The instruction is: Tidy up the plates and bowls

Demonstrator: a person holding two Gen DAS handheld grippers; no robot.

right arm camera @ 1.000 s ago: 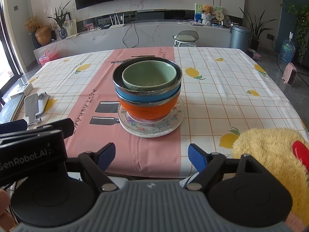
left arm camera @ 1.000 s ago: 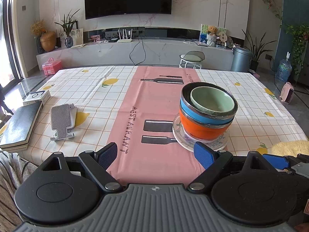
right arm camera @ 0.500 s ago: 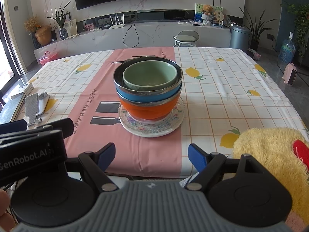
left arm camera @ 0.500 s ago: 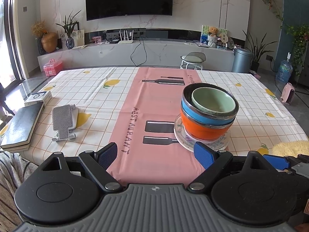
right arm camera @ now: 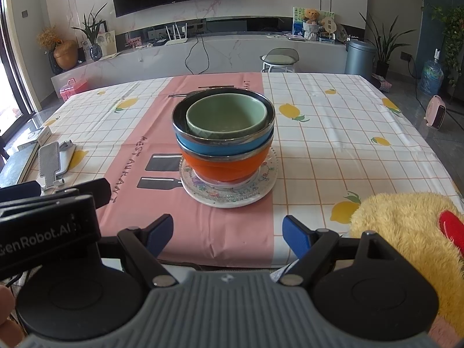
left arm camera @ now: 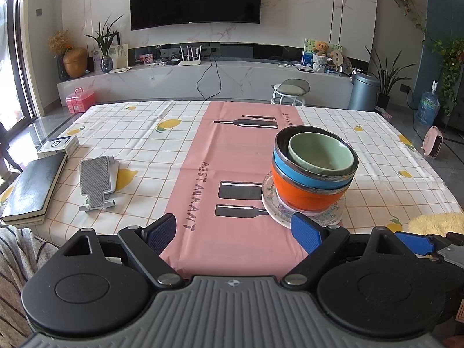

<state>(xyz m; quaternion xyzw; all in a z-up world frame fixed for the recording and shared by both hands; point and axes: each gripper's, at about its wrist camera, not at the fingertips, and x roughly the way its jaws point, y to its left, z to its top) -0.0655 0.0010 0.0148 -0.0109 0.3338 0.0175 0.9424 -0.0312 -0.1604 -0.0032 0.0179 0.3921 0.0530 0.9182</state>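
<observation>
Three nested bowls: pale green ceramic bowl (right arm camera: 226,116) inside blue steel-rimmed bowl (right arm camera: 224,146) inside orange bowl (right arm camera: 224,168). One floral glass plate (right arm camera: 229,194) carries them at twelve o'clock. Left gripper (left arm camera: 233,233) and right gripper (right arm camera: 227,232) both gape, empty.

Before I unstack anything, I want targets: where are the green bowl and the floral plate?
green bowl (right arm camera: 226,113): right wrist view, inside wall.
floral plate (right arm camera: 229,195): right wrist view, near rim.

black notebook (left arm camera: 33,187), phone stand (left arm camera: 97,181), yellow plush (right arm camera: 406,232)
</observation>
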